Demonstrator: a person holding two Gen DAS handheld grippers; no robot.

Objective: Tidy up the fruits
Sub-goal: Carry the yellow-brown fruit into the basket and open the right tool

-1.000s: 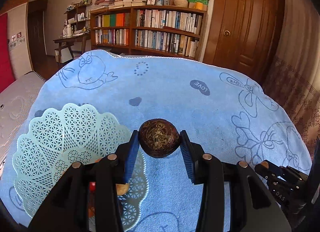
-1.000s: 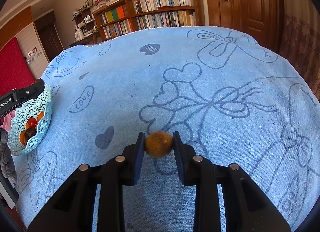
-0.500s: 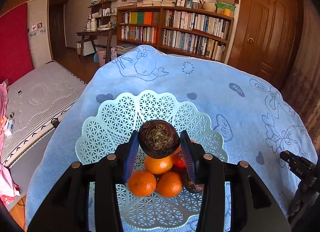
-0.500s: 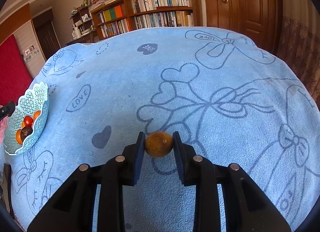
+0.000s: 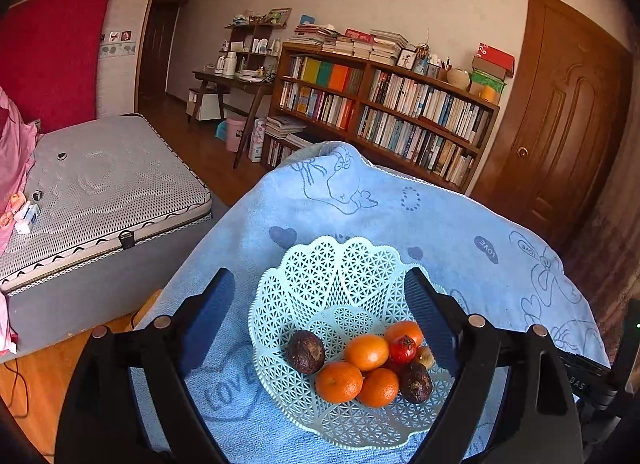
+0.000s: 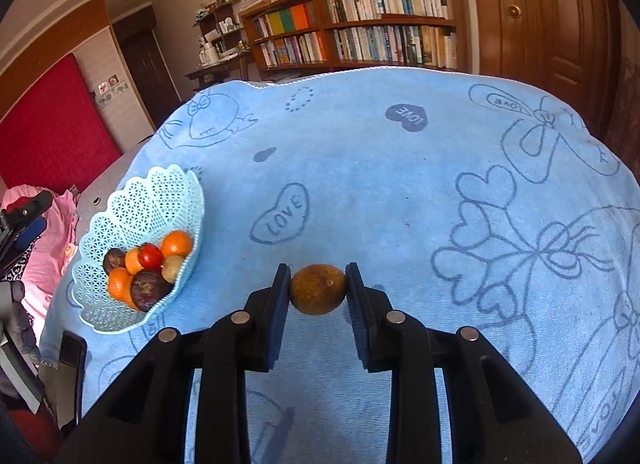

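Note:
A pale green lattice basket (image 5: 320, 276) (image 6: 132, 207) sits near the left edge of the blue towel-covered table. It holds several oranges (image 5: 366, 352), a red fruit (image 5: 403, 348), a small brown fruit and two dark passion fruits (image 5: 306, 352) (image 6: 148, 288). My left gripper (image 5: 320, 312) hangs open above the basket with nothing between its fingers. My right gripper (image 6: 318, 290) is shut on a brown kiwi-like fruit (image 6: 318, 290), held over the towel to the right of the basket.
The blue towel (image 6: 400, 183) with heart and bow drawings covers the whole table. A grey mattress (image 5: 100, 191) lies to the left, below the table edge. A bookshelf (image 5: 380, 115) and a wooden door (image 5: 560, 123) stand behind. Pink bedding (image 6: 52, 232) lies left of the basket.
My left gripper moved over the basket, opened and let go of the dark passion fruit, which now lies in the basket. My right gripper has carried its brown fruit closer to the basket.

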